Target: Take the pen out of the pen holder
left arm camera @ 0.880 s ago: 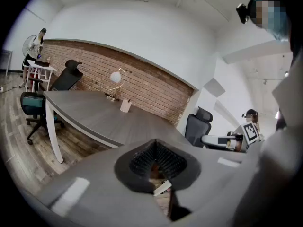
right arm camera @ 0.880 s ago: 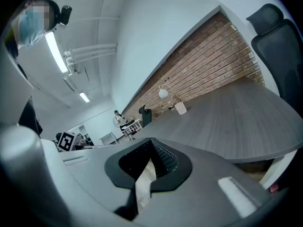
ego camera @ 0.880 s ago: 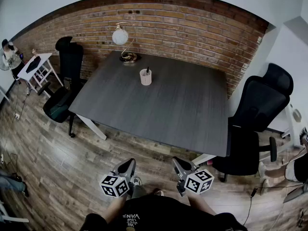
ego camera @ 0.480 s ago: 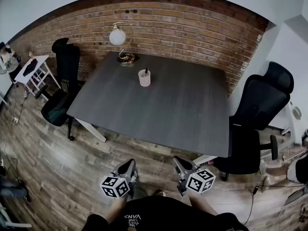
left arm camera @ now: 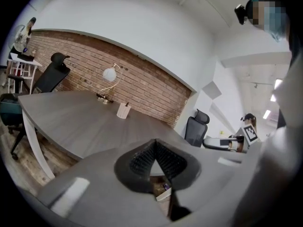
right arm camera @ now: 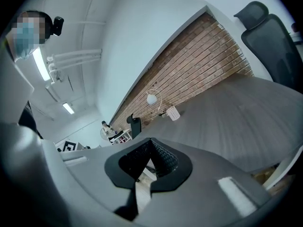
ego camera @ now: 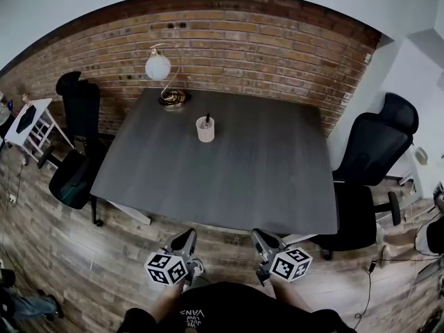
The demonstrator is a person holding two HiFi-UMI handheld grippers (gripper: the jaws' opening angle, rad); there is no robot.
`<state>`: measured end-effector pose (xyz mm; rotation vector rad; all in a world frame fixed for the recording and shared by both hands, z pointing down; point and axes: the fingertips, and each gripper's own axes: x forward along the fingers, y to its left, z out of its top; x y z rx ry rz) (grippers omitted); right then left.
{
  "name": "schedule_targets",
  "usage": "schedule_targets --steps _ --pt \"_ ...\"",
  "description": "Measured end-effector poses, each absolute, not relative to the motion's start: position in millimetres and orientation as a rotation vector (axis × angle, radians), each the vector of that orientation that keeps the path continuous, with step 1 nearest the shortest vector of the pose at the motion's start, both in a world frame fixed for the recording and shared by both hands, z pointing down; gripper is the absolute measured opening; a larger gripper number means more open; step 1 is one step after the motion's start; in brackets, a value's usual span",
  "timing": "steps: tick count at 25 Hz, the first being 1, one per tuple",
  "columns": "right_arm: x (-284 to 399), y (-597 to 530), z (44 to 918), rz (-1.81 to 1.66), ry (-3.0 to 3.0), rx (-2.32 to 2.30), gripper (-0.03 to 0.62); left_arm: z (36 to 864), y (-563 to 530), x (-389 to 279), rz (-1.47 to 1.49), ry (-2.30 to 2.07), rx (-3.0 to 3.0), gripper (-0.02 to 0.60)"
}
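Head view: holding the left claw (ego camera: pixel 183 241) and the right claw (ego camera: pixel 261 241) side by side over the wood-plank floor (ego camera: pixel 62 255), short of the near edge of the dark grey rectangular bench (ego camera: pixel 229 179). Looking at the pale cylindrical pen holder (ego camera: pixel 205 130) standing upright toward the bench's far side, well apart from both claws, with the dark slim pen (ego camera: pixel 207 119) sticking up out of it. Passing over a white globe desk lamp (ego camera: pixel 158 66) near the far left corner, in front of the red brick wall (ego camera: pixel 263 47).

Left gripper view: pressing the left claw (left arm camera: pixel 154 144) fully together on nothing, aiming across the bench (left arm camera: pixel 71 122) with the pen holder (left arm camera: pixel 123 110) far off beside the lamp (left arm camera: pixel 110 74).

Right gripper view: pinching the right claw (right arm camera: pixel 150 144) together as well, empty, with the pen holder (right arm camera: pixel 173 113) small and distant on the bench (right arm camera: pixel 236 122), the pen too small to make out there.
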<state>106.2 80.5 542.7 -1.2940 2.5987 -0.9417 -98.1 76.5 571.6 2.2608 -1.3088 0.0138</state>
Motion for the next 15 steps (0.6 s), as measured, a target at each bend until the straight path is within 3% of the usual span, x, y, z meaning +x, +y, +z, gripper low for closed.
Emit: schedule_targets --steps 11,15 --pt "46 32 542 -0.945 2.455 -1.468 0.002 564 -4 -153 0.058 -1.113 2.392 0.054" --pt "28 22 545 -0.949 2.413 -1.515 0.002 568 -25 -170 0.096 -1.066 2.420 0.086"
